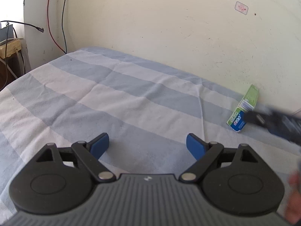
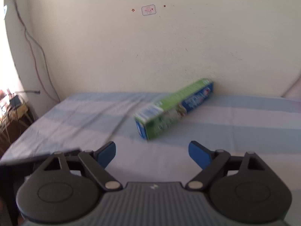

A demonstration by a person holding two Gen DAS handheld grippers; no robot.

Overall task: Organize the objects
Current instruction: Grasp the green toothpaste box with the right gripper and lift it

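Observation:
A green and blue toothpaste box (image 2: 174, 108) lies on the blue and white striped cloth (image 2: 75, 113), its far end against the wall. My right gripper (image 2: 152, 153) is open and empty, a short way in front of the box's near end. In the left wrist view the same box (image 1: 242, 111) is at the far right by the wall, and the right gripper (image 1: 263, 117) shows as a blurred dark shape beside it. My left gripper (image 1: 147, 145) is open and empty above the cloth (image 1: 112, 94), well left of the box.
A cream wall (image 1: 169, 28) borders the far side of the surface. Red and green cables (image 1: 56, 28) hang in the left corner. A cluttered low stand (image 1: 9, 47) sits beyond the left edge; it also shows in the right wrist view (image 2: 15, 105).

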